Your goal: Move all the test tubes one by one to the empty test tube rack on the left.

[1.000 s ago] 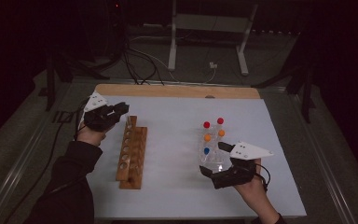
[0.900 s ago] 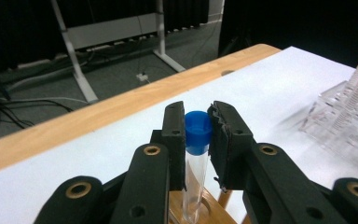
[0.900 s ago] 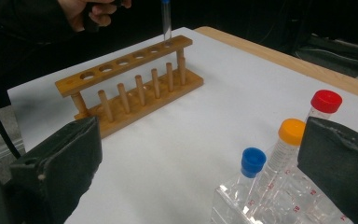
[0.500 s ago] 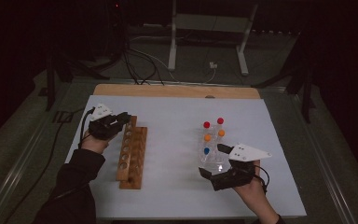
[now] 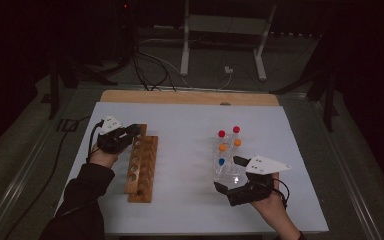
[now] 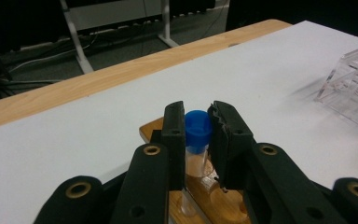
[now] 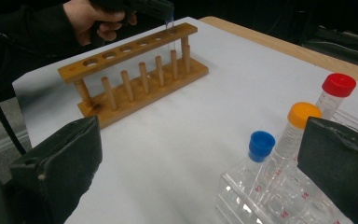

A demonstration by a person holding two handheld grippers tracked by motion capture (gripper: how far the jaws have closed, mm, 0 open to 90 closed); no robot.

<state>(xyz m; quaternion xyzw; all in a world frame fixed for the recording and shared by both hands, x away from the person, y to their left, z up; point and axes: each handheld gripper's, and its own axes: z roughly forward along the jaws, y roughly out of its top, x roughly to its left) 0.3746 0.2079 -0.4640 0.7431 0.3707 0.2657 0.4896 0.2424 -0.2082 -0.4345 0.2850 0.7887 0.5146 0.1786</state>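
The left hand-held gripper (image 6: 198, 126) clamps a blue-capped tube (image 6: 198, 135) above the far end hole of the wooden rack (image 5: 141, 167). Risk: misalignment jams the tube tip on the rack's rim. The right hand-held gripper (image 7: 200, 158) stands wide open, empty, beside the clear rack (image 7: 270, 196).

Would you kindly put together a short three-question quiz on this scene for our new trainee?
1. What colour is the cap of the tube in the left claw?
2. True or false: the right claw is closed on a tube.
3. The left claw's tube hangs over which end of the wooden rack: A far end, B near end?

Key: 1 blue. 2 false; its jaws stand open beside the clear rack. 3 A.
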